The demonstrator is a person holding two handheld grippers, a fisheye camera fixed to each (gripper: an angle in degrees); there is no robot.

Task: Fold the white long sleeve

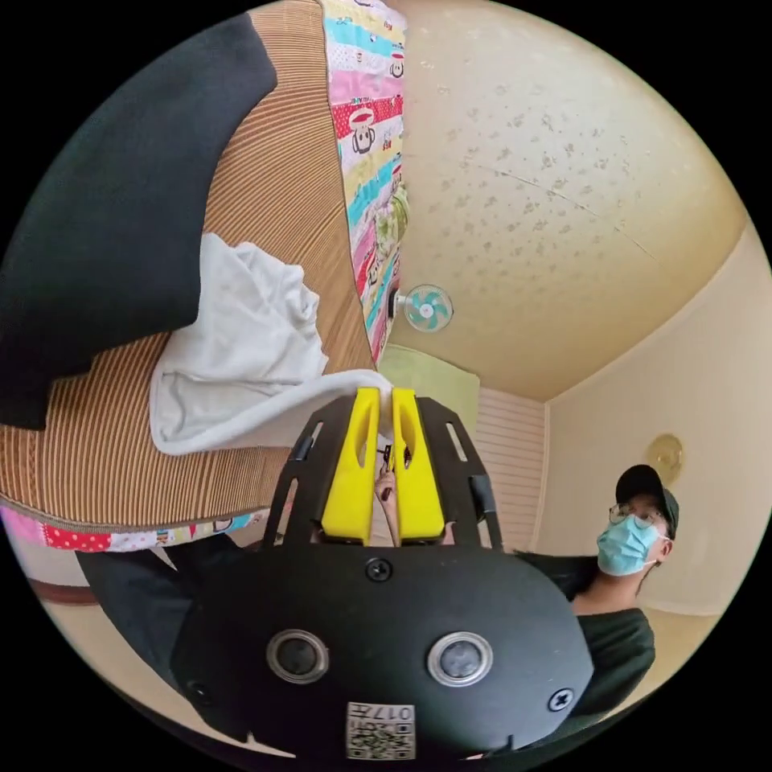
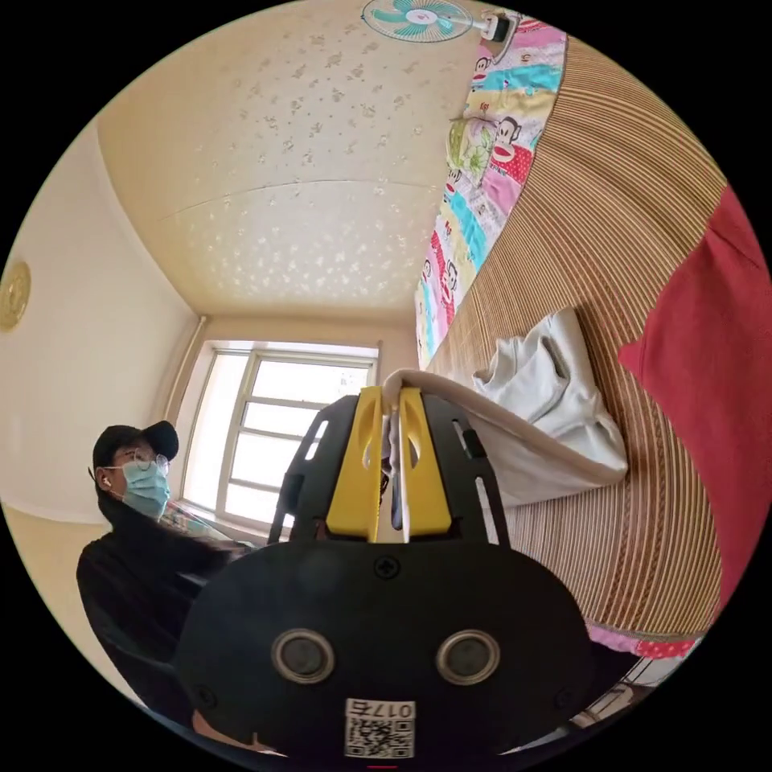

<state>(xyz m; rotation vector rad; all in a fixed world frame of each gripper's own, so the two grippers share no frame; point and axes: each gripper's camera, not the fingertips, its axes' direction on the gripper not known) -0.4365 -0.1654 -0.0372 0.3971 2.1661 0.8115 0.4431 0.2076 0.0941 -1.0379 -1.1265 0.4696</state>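
In the left gripper view, the left tongs (image 1: 384,396) clench the white long sleeve's (image 1: 249,338) hem, lifted off the striped mat (image 1: 265,193) beside a black garment (image 1: 112,209). In the right gripper view, the right tongs (image 2: 392,396) pinch the same shirt's (image 2: 547,402) edge, near a red garment (image 2: 716,362).

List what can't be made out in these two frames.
- White long sleeve: bunched on the striped mat, so sleeves and collar are hidden in its own folds, in both views.
- Left tool: the cloth it pinches is hidden between its jaws.
- Right tool: hem runs in; the pinch depth is hidden.
- Black garment: cut off by the left gripper view's edge.
- Red garment: cut off by the right gripper view's edge.
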